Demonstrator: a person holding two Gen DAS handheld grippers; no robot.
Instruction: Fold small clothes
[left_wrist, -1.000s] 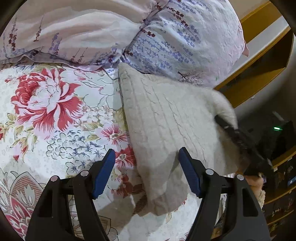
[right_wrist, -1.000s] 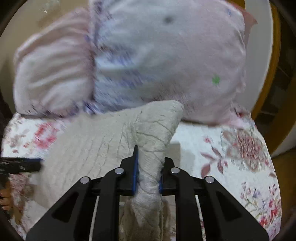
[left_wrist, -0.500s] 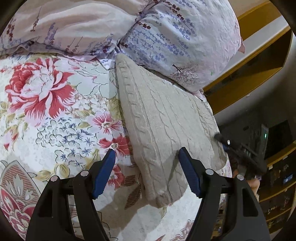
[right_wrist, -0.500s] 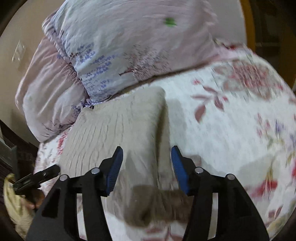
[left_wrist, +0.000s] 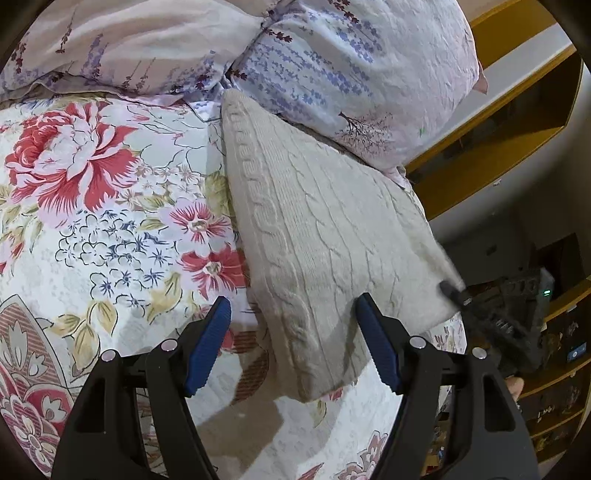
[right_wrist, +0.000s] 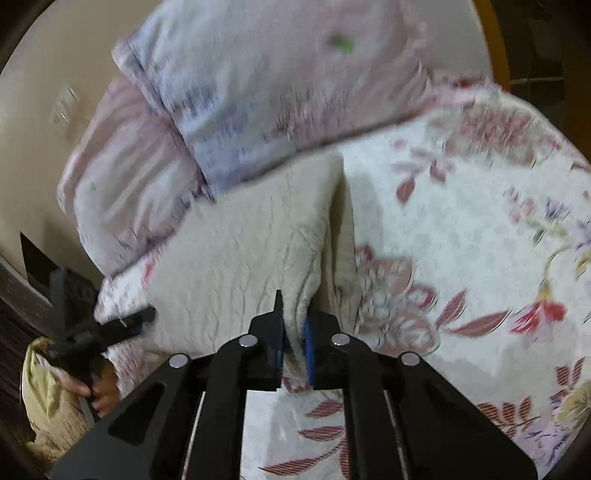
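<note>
The cream cable-knit garment (left_wrist: 325, 236) lies folded on the floral bedspread (left_wrist: 110, 206), its far edge tucked against the lavender-print pillow (left_wrist: 354, 66), with a second pillow (left_wrist: 122, 40) further left. The right gripper (right_wrist: 293, 332) has its jaws pressed together on the garment's near right corner, a ridge of knit bunched up between the blue pads (right_wrist: 308, 339). The left gripper (left_wrist: 295, 343) hangs over the near left corner with its jaws spread wide, nothing clamped; the knit edge sits between them but looks untouched.

In the left wrist view the right gripper shows as a blurred dark tip at the fabric's right corner, and the right wrist view is smeared, so that hand seems to be on the move.

Risks now: only one corner is held, so a pull from the right could drag the whole bundle sideways and open the layers underneath. The pinch may have caught just the top layer, in which case the fold peels apart. The far edge is snug against the pillow, and a lift could snag there. If the left jaws close late or too shallow, the thick knit could slip out.
</note>
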